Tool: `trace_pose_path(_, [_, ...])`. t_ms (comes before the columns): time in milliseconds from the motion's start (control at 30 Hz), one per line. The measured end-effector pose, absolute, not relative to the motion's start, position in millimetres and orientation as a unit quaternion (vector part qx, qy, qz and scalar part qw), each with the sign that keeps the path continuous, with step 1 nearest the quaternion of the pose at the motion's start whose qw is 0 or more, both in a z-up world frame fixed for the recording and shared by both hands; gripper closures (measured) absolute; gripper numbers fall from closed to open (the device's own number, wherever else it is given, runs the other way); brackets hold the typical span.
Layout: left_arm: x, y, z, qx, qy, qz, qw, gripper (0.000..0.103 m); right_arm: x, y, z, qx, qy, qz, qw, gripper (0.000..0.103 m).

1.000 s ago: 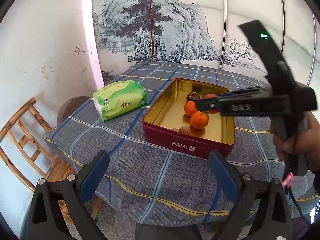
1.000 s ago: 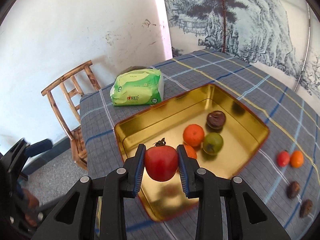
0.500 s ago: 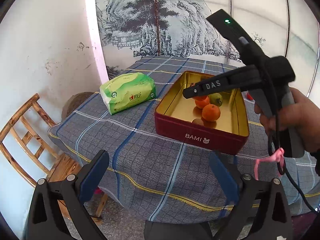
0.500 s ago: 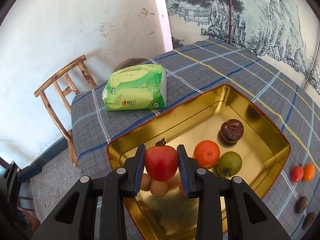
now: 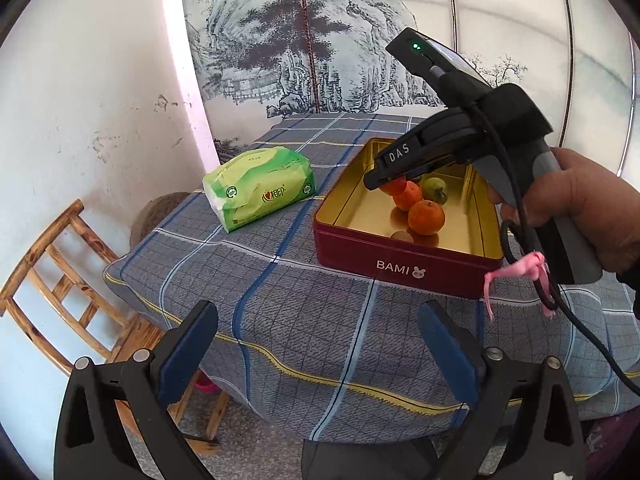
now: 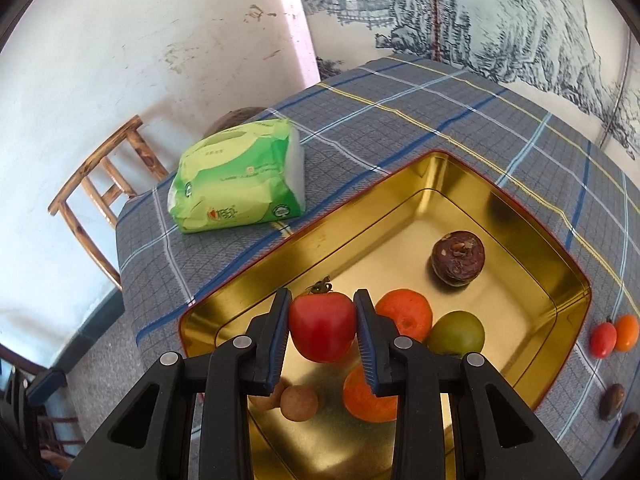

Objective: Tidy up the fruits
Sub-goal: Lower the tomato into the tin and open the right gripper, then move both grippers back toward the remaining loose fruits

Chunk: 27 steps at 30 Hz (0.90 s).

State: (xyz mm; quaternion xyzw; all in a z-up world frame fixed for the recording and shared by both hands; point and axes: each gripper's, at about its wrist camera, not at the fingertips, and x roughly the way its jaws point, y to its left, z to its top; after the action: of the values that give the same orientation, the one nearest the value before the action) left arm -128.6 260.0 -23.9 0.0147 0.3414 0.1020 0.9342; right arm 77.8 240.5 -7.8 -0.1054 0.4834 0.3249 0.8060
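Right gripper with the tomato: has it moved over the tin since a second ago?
Yes. The right gripper, shut on the red tomato, has come lower over the gold tin, which now looks larger around it.

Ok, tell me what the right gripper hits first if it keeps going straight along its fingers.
Most likely the gold floor of the tin. The right gripper, shut on the red tomato, points down into it, probably landing just left of the orange. Depth is uncertain.
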Motion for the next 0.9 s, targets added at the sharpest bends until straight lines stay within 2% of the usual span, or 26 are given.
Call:
trace_pose_path(667, [-128.0,253.8,-28.1,0.030,0.346,0.099,0.932,0.002,73.3,233.0,9.9,-0.059,0.456,0.331,0.824,0.068])
trace_pose_path(700, [-128.0,253.7,-28.0,0.030,0.346,0.099,0.932,0.002,70.9,230.5,11.1,-0.056,0.453,0.331,0.826,0.067])
trace_pose_path(767, [-128.0,253.5,-28.0,0.029,0.346,0.099,0.932,0.002,63.7,225.1,13.0,-0.054,0.449,0.330,0.829,0.056])
trace_pose_path(900, [-128.4,252.1,-28.4,0.034,0.348,0.098,0.932,0.002,43.2,208.4,17.5,-0.054,0.437,0.329,0.836,0.045])
